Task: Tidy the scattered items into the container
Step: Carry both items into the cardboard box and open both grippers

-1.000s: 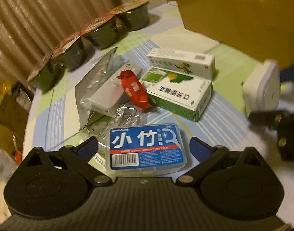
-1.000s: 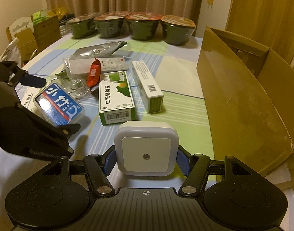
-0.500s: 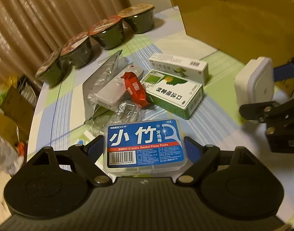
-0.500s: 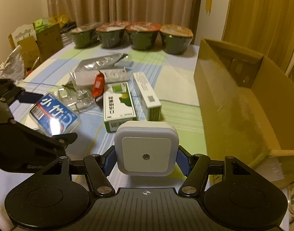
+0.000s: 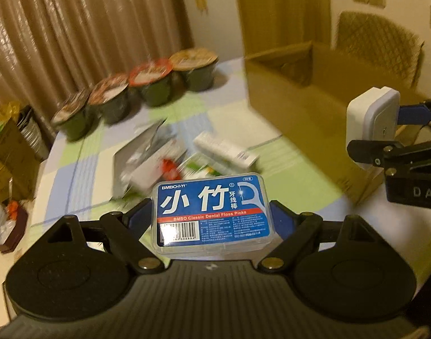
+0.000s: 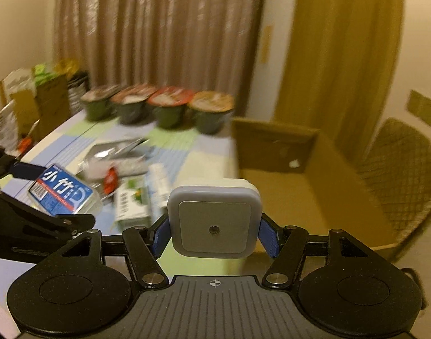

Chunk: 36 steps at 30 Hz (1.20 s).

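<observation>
My left gripper (image 5: 211, 219) is shut on a clear floss-pick box with a blue label (image 5: 211, 212), held well above the table. My right gripper (image 6: 215, 233) is shut on a square white night light (image 6: 215, 220), raised near the left wall of the open cardboard box (image 6: 314, 197). In the left wrist view the night light (image 5: 372, 115) hangs at the right, in front of the cardboard box (image 5: 300, 96). The floss box (image 6: 63, 193) shows at the left of the right wrist view. On the table lie a green-white carton (image 6: 132, 200), a white carton (image 6: 159, 185), a red sachet (image 6: 111, 179) and a silver pouch (image 6: 113, 149).
Several dark green instant-noodle cups (image 6: 159, 107) stand in a row at the table's far edge before brown curtains. Boxes and bags (image 6: 32, 96) are stacked off the table's left side. A woven chair (image 6: 398, 175) stands behind the cardboard box.
Both grippers have risen, each with its item. The left closed on the floss box and lifted it off the table; the right carried the night light up toward the cardboard box.
</observation>
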### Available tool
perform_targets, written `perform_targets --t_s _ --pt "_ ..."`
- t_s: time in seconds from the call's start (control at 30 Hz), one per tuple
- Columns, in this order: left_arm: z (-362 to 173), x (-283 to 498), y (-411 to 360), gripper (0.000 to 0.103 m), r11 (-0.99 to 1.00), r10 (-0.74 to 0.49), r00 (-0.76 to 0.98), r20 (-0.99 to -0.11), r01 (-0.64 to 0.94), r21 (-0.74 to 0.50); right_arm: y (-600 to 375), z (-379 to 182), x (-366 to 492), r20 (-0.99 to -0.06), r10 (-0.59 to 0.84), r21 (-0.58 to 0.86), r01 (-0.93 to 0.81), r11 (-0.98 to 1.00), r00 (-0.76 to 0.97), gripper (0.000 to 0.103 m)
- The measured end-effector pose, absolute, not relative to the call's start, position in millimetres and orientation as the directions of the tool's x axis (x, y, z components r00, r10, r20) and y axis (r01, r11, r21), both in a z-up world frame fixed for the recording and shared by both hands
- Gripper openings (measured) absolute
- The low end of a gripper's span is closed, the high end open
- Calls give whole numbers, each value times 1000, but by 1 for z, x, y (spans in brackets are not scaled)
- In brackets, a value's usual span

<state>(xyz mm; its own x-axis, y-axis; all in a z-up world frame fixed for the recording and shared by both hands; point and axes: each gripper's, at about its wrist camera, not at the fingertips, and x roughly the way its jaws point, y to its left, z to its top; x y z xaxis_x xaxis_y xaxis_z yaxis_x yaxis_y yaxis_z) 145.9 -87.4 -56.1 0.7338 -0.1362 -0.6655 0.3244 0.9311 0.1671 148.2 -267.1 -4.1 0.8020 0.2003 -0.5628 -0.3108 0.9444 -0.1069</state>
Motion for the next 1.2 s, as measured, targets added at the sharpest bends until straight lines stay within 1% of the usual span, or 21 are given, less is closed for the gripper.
perform_targets --t_s 0.13,0.27,0.5,0.63,0.77,1.03,1.2 --pt "-40 152 -118 85 923 -233 725 -648 376 88 -302 5 160 -545 129 -121 -230 966 828 67" --pt "-29 156 -154 85 901 -293 723 -626 428 72 -333 7 172 -541 70 -131 -167 977 838 67" --pt "-25 165 -201 85 872 -378 698 -608 489 19 -367 7 186 -535 26 -135 -116 984 845 67" --pt "-29 176 -215 85 855 -443 674 -591 517 -52 -384 6 192 -528 2 -123 -79 989 849 67" --pt "-38 188 -227 85 843 -470 653 -595 531 -83 -400 6 193 -528 -18 -114 -49 992 849 67" --pt "-48 203 -248 85 824 -495 626 -602 559 -97 -411 5 196 -529 -35 -115 -31 993 848 67" --pt "-50 207 -252 85 825 -492 618 -613 556 -101 -412 3 199 -534 -35 -108 -27 994 845 67"
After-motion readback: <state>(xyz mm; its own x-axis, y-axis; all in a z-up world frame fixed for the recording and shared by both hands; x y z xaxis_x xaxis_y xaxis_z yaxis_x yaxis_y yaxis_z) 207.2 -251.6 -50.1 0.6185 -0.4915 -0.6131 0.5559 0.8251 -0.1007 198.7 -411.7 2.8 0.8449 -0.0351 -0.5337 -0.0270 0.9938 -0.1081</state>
